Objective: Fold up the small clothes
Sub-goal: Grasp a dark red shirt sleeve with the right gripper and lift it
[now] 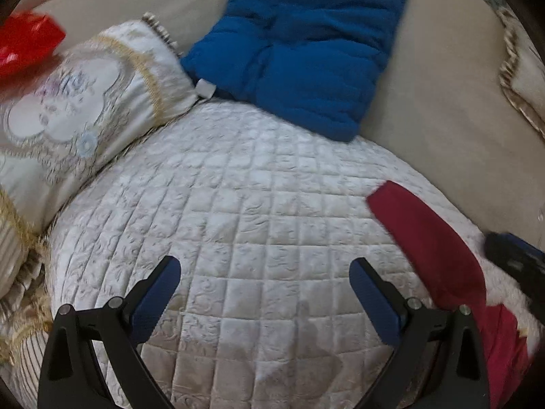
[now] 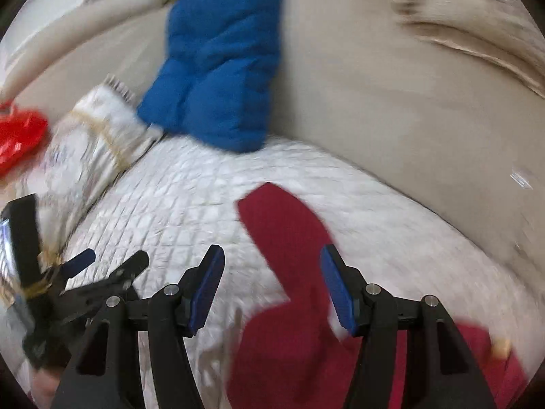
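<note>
dark red knit garment (image 2: 289,248) lies on white quilted bed cover (image 1: 238,204); right tongs (image 2: 272,286) open, straddling it; left tongs (image 1: 265,283) open, empty. pinch one edge squarely, avoid quilt.

A quilted cover (image 1: 238,204) is lying over a sofa seat, filling the middle of both views. A small garment (image 1: 429,248) is lying on the cover at four o'clock in the left wrist view, and at six o'clock (image 2: 289,255) in the right wrist view. A padded cushion (image 1: 299,44) is leaning at twelve o'clock, behind the cover, against the sofa back (image 1: 442,102). An embroidered pillow (image 1: 85,102) is resting at ten o'clock, just beside the cushion. A plastic bag (image 1: 24,44) is lying beyond the pillow, far left.
</note>
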The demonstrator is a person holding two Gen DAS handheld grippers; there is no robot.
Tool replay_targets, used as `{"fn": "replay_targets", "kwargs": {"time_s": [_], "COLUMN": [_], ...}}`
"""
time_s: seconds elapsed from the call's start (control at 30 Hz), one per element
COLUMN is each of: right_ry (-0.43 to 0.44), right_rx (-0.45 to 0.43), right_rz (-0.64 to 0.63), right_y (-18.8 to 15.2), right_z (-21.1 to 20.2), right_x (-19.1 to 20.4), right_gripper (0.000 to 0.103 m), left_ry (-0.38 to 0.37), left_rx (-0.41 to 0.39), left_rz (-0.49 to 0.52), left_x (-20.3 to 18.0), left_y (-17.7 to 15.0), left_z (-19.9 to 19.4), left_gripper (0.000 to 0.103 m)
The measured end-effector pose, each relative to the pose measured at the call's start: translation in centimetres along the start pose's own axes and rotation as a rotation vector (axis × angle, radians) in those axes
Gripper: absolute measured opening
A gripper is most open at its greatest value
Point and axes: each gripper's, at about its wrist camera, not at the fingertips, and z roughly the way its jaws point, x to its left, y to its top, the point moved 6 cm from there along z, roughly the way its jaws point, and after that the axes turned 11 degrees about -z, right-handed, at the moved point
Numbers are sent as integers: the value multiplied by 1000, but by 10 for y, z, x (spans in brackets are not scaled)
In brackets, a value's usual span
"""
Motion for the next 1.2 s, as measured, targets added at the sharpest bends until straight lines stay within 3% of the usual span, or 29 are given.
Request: {"fn": "replay_targets", "kwargs": {"time_s": [0.17, 0.27, 0.33, 0.37, 0.4, 0.43, 0.47, 0.57, 0.73, 0.83, 0.9, 1.03, 1.2], "right_ry": [-10, -76, -143, -122, -115, -94, -81, 16, 142, 146, 95, -92, -223], "right_rx": [143, 250, 297, 279, 259, 235, 221, 119, -175, -322, -379, -357, -238], "right_rz": [-71, -163, -149, -101, -78, -55, -38, 38, 240, 372, 433, 548, 685], "right_y": [16, 10, 4, 3, 3, 5, 7, 20, 25, -5, -39, -136, -239], "right_z": [78, 119, 136, 139, 138, 134, 128, 89, -47, -136, -187, -250, -266], "right_x": [13, 16, 8, 6, 4, 4, 2, 0, -35, -72, -94, -129, -156], "right_gripper": [38, 37, 30, 24, 9, 0, 0, 0, 0, 0, 0, 0, 0], "left_ry": [22, 28, 25, 20, 16, 17, 23, 15, 7, -14, -40, -93, -177], "left_rx": [10, -2, -15, -18, -18, -22, -28, -50, -76, -97, -105, -137, -140], "left_rz": [-25, -38, -34, -32, -28, -22, -12, 3, 30, 73, 92, 158, 226], "left_x": [6, 4, 3, 1, -1, -3, -4, -9, -19, -32, -40, -60, -83], "left_y": [1, 2, 4, 3, 3, 3, 3, 4, 2, -3, -8, -20, -37], "left_z": [11, 12, 11, 10, 10, 9, 8, 1, -9, -18, -26, -44, -63], "left_gripper": [101, 101, 101, 101, 101, 101, 101, 101, 101, 101, 101, 101, 101]}}
